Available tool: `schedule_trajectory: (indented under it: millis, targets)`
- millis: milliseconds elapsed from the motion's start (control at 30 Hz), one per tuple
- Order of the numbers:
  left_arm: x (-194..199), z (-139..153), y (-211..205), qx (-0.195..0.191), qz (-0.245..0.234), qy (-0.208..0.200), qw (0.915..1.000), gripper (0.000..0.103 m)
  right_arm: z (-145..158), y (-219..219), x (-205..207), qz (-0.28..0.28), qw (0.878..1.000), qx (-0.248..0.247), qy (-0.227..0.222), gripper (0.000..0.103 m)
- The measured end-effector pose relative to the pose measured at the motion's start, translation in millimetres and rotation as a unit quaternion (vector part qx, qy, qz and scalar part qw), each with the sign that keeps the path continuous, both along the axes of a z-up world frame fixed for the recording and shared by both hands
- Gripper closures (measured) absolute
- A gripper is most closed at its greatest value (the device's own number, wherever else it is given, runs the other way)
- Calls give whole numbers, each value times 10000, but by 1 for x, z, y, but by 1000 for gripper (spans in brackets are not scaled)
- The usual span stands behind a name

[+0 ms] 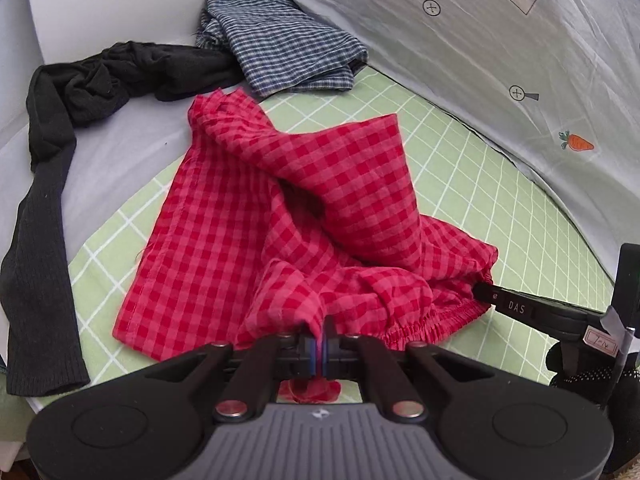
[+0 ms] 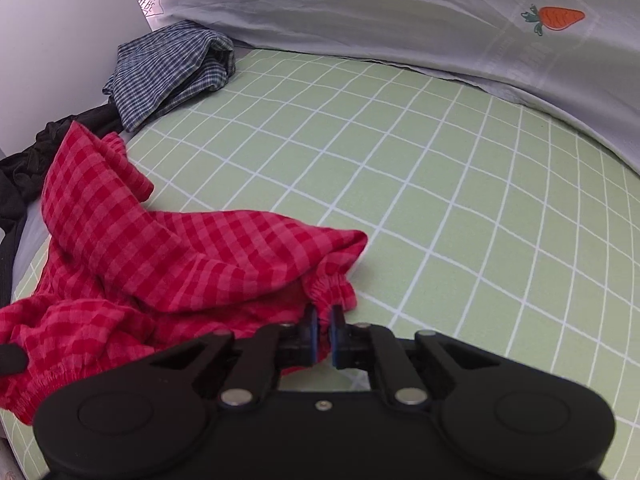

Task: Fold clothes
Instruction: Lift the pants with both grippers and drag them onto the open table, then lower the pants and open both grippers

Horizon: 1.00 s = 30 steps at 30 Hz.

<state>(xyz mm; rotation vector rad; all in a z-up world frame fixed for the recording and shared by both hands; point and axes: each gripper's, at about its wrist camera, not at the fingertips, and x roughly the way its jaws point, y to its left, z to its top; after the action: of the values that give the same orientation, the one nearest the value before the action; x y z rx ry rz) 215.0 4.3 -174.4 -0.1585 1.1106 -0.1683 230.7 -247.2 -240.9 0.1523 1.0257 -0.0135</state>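
A: In the left wrist view, where was the garment?

B: The red gingham shorts (image 1: 280,216) filled the middle of the frame, rumpled on the green grid sheet (image 1: 460,184). The left gripper (image 1: 319,340) at bottom center was pressed together on a bunch of that red cloth. At right, the right gripper (image 1: 486,290) reached the elastic waistband's end.

A: Anything folded?

B: Not that I could judge. A blue plaid garment (image 1: 288,52) and a black garment (image 1: 80,92) lay heaped in the upper left, apparently waiting.

A: And the right wrist view?

B: The red gingham shorts (image 2: 160,256) sat at lower left, one leg flopped over. The right gripper (image 2: 325,326) at bottom center had its pads nearly together at the gathered waistband; whether they truly pinched it, I could not tell. The blue plaid garment (image 2: 172,68) stayed upper left. I judged the task barely begun.
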Motion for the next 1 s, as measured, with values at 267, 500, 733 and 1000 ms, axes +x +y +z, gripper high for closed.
schedule_trajectory:
  millis: [267,500,733,1000]
  targets:
    - [43,35,-118,-139,-1006,-851,9912,100,25,-124,-43,-1592,9852,-496,-406,97]
    - [-43,45,-236,-420,-2777,-1027,9542,100,40,-212,-167,-2951,9502,-974,-249,97]
    - [-133,-6,-223,125,-3214,-401,9460,100,9,-200,-281,-3490,9361,-425,52,97]
    - [-169,-27,-124,375,-2256,355,9728,100,2,-114,-333,-2686,9628,-129,267,97]
